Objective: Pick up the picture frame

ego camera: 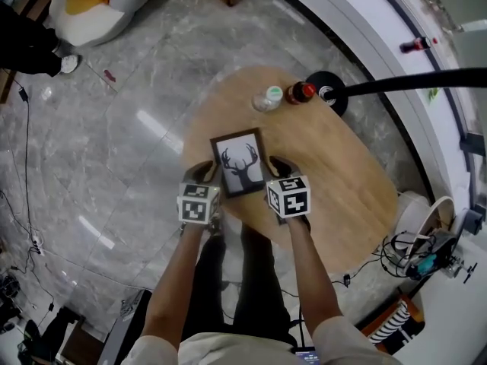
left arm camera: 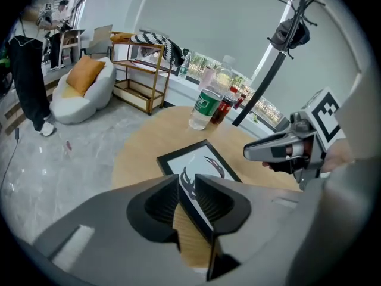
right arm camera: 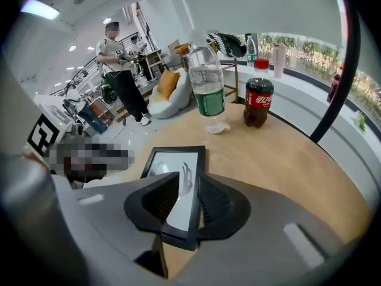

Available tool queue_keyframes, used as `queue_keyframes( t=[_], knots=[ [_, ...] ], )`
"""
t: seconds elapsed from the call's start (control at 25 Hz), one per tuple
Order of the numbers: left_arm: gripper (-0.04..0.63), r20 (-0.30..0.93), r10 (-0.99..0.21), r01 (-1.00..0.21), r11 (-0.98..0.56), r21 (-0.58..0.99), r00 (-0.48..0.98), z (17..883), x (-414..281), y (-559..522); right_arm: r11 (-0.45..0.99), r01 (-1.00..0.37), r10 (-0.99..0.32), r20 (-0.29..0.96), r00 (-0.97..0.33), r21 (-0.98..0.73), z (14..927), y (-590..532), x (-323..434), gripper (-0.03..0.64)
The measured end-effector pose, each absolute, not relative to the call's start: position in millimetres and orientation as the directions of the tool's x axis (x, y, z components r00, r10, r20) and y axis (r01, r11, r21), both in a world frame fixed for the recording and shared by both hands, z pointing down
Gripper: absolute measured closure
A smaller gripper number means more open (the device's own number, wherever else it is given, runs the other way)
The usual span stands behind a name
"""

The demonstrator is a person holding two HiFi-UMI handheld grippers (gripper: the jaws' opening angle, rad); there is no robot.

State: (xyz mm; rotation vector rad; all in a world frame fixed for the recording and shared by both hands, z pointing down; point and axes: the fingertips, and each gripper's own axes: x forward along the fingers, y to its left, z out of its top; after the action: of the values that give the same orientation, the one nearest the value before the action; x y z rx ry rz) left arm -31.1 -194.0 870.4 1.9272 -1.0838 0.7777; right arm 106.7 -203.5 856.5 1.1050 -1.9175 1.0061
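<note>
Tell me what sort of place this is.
Probably an indoor lounge or showroom corner: an oval wooden table on a polished marble-look floor, a pale cushioned chair with an orange pillow, and a wooden shelf rack.

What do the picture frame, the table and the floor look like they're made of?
The picture frame has a thin dark border with a matte look: painted wood or plastic, can't tell which. The table looks like light wood or wood veneer, with faint grain and a satin finish. The floor is grey veined stone or marble-look tile, polished: bright light streaks reflect off it.
</note>
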Motion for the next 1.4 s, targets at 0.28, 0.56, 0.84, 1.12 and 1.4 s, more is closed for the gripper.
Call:
queue_keyframes(
  t=[0.28,0.56,0.84,1.12,1.4],
  knots=[
    [0.489,0.813,-0.375,-0.888,-0.302,0.348,0.446,896,-25,-186,0.326,-0.903,-0.304,0.874,-0.380,-0.280,891,-199,108,0.497],
    [0.469,0.828,-0.368,-0.901,-0.269,0.341,0.423,904,-25,-184,0.325,-0.902,-0.275,0.884,-0.378,-0.285,907,-194,108,0.483],
    [0.469,0.839,-0.348,-0.907,-0.214,0.364,0.419,915,-29,-181,0.327,-0.896,-0.258,0.884,-0.389,-0.299,918,-195,105,0.477],
    [0.472,0.843,-0.324,-0.903,-0.158,0.399,0.430,921,-22,-174,0.331,-0.895,-0.254,0.885,-0.389,-0.298,924,-191,103,0.482],
    [0.486,0.854,-0.310,-0.908,-0.102,0.407,0.417,928,-22,-170,0.324,-0.894,-0.253,0.882,-0.397,-0.309,925,-190,101,0.486]
  ],
)
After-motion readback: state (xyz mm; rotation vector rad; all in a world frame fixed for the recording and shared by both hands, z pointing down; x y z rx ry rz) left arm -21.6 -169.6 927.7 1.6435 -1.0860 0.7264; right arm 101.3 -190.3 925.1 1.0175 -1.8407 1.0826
